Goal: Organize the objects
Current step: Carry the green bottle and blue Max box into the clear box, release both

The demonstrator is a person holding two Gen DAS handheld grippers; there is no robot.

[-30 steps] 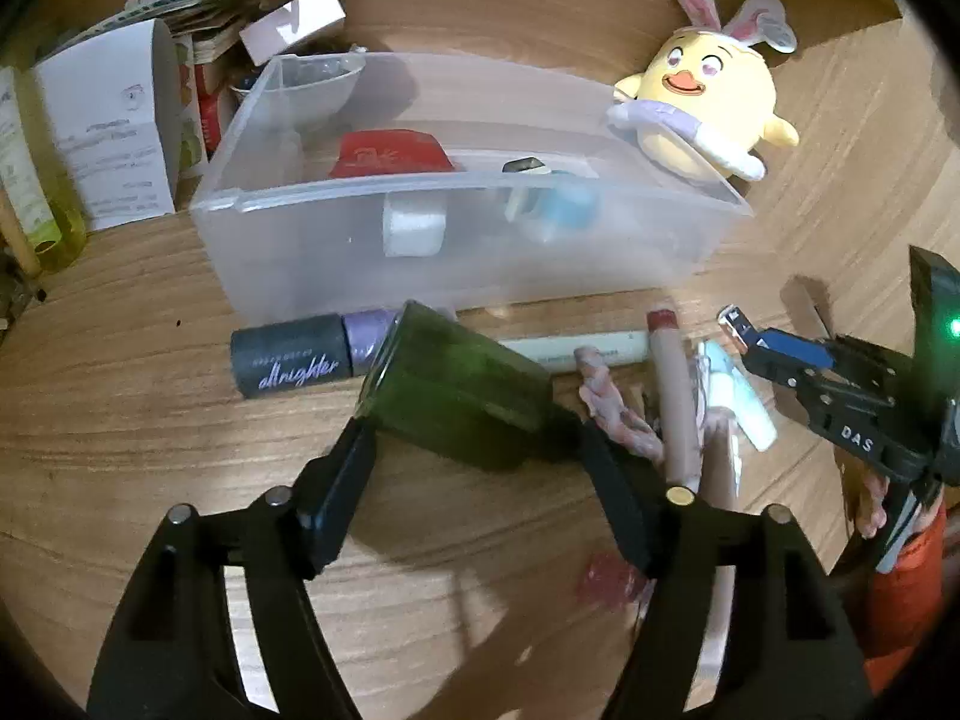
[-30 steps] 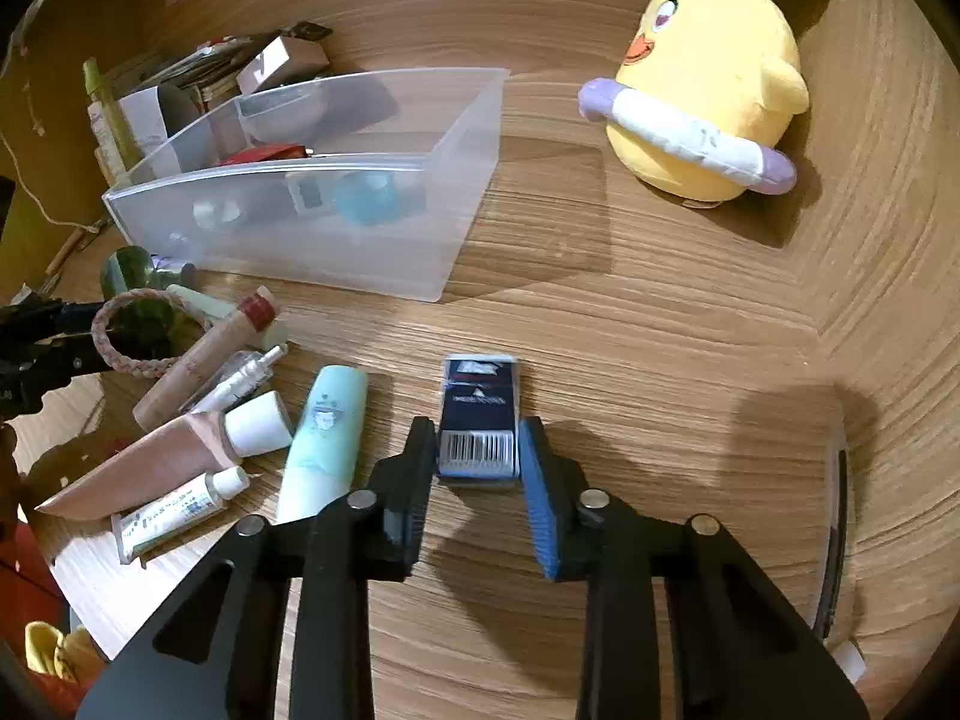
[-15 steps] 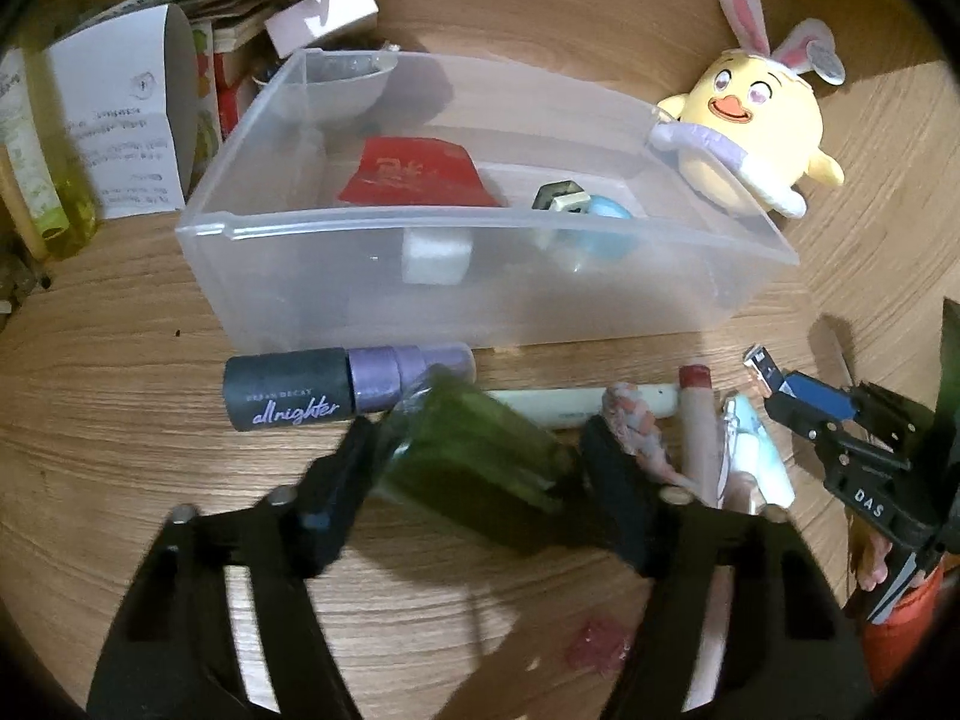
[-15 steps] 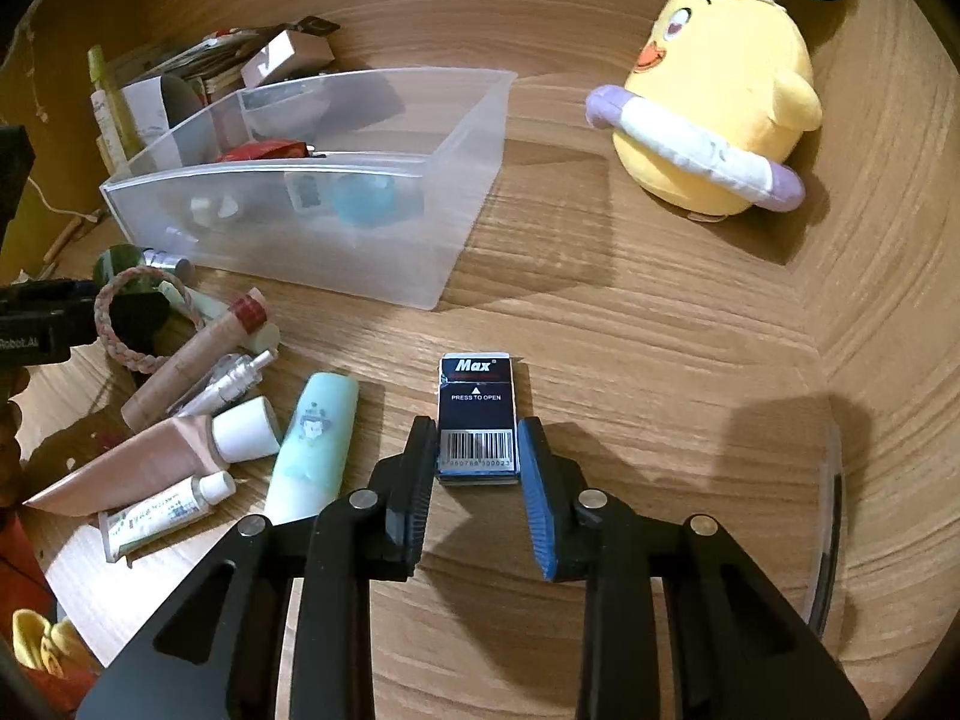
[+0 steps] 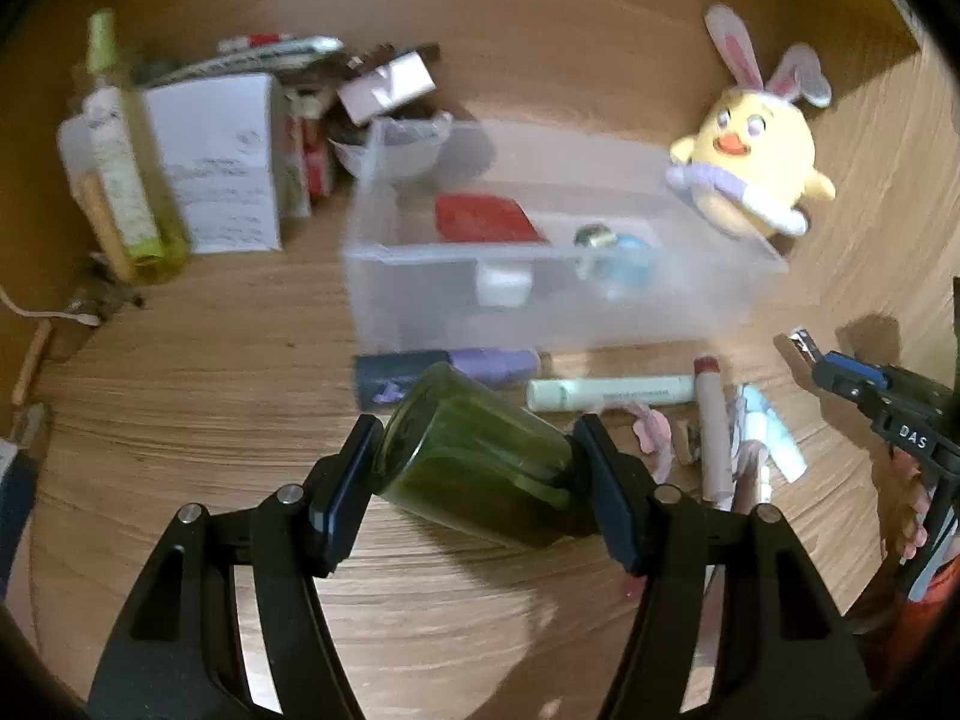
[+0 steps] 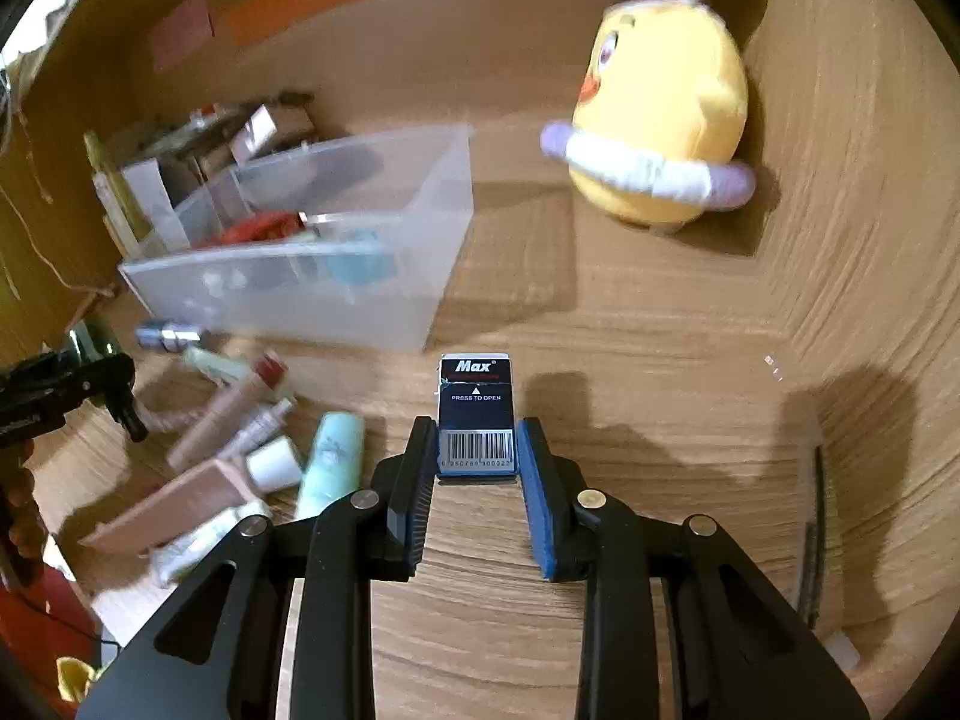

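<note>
A dark green glass (image 5: 480, 468) lies on its side between the pads of my left gripper (image 5: 478, 438), lifted off the wooden table, mouth to the left. My right gripper (image 6: 476, 438) is shut on a small dark blue "Max" box (image 6: 476, 396), held above the tabletop with its barcode end between the pads. A clear plastic bin (image 5: 540, 318) stands behind both and holds a red packet, a white block and a blue item. In the right wrist view the bin (image 6: 312, 300) is at the left. The right gripper's tip (image 5: 804, 348) shows at the right edge of the left wrist view.
Tubes and a dark spray bottle (image 5: 444, 369) lie in a row in front of the bin, with more tubes (image 6: 330, 456) left of my right gripper. A yellow plush chick (image 6: 660, 120) sits at the back right. Boxes and bottles (image 5: 216, 162) crowd the back left.
Both grippers rose and tilted up, showing more of the back. The left jaws closed on the green glass and lifted it; the Max box rose with the right gripper.
</note>
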